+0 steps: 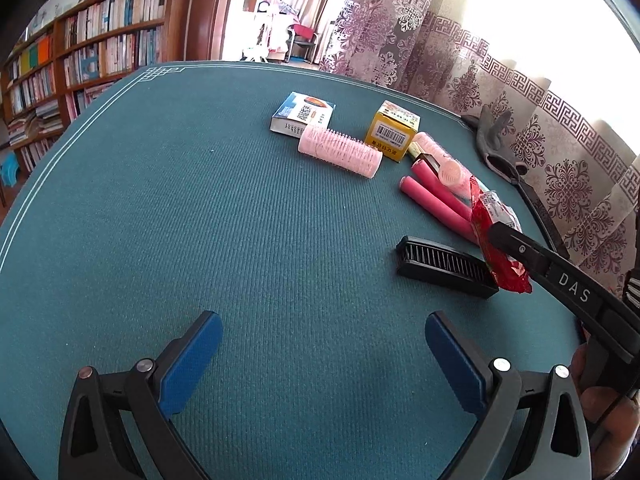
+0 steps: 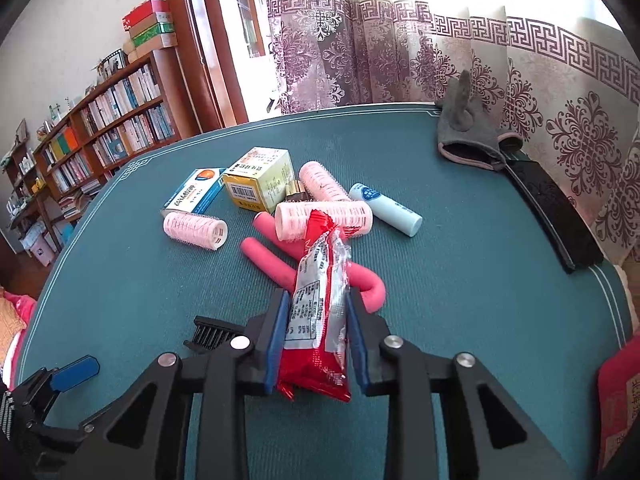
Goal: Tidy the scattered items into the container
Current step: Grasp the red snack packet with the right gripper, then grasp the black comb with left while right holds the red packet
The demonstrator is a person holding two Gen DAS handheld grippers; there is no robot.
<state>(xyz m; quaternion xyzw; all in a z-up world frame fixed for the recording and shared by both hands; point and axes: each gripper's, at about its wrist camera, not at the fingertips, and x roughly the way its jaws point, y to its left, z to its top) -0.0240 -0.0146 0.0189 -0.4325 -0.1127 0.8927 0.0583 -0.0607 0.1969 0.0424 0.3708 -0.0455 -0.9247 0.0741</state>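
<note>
A red snack packet stands between the blue pads of my right gripper, which is shut on it just above the table; in the left wrist view the same packet hangs in that gripper at the right. My left gripper is open over bare green cloth with nothing between its fingers. Scattered behind the packet lie pink hair rollers, a bent pink foam rod, a yellow box, a blue and white box, a white tube and a black comb.
A grey glove lies at the far right corner of the green table. A long flat black object runs along the right edge. Curtains hang behind the table and bookshelves stand at the left.
</note>
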